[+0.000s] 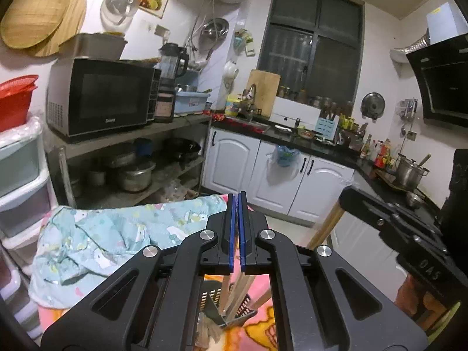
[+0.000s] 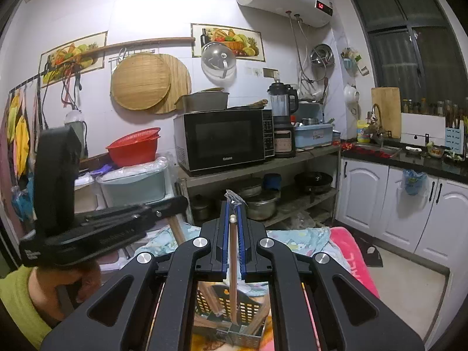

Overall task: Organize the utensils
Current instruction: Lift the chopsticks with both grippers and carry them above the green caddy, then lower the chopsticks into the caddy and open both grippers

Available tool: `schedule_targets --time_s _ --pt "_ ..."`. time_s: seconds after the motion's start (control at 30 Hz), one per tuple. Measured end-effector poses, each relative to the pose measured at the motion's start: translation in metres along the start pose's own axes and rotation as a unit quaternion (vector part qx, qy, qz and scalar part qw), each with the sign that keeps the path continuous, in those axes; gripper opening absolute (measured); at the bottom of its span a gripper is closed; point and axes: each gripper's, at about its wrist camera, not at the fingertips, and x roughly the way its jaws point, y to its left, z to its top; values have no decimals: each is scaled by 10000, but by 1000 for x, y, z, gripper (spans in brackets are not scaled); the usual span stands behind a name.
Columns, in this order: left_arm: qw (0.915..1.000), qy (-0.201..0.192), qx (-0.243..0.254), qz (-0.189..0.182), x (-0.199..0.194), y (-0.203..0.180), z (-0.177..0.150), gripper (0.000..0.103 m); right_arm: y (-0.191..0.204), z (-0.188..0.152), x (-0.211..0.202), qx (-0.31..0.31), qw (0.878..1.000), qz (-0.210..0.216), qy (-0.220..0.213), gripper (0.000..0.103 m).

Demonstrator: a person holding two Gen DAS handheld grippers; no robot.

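My right gripper (image 2: 233, 204) is shut on a wooden chopstick in a clear plastic wrapper (image 2: 232, 251). The chopstick runs down between the blue pads into a dark perforated utensil holder (image 2: 231, 307) that stands under the gripper on the table. The wrapper's torn top sticks out past the fingertips. My left gripper (image 1: 237, 197) is shut with nothing between its pads. Under it the same utensil holder (image 1: 216, 298) shows with wooden chopsticks (image 1: 234, 292) standing in it. The left gripper appears at the left of the right wrist view (image 2: 87, 231); the right gripper appears at the right of the left wrist view (image 1: 409, 234).
The table carries a pink cartoon cloth (image 1: 257, 330) and a crumpled light-blue cloth (image 1: 117, 234). Behind stand a metal shelf with a microwave (image 2: 225, 139) and pots, white cabinets (image 2: 409, 204), a sink counter, and plastic drawers with a red basket (image 2: 134, 146).
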Motion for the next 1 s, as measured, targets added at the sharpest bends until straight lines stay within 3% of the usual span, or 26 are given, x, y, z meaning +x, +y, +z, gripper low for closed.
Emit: schedule_targets --time_s 1.0 --pt "9977 629 -1 263 56 30 -55 1 -28 -61 78 361 9962 -205 762 6"
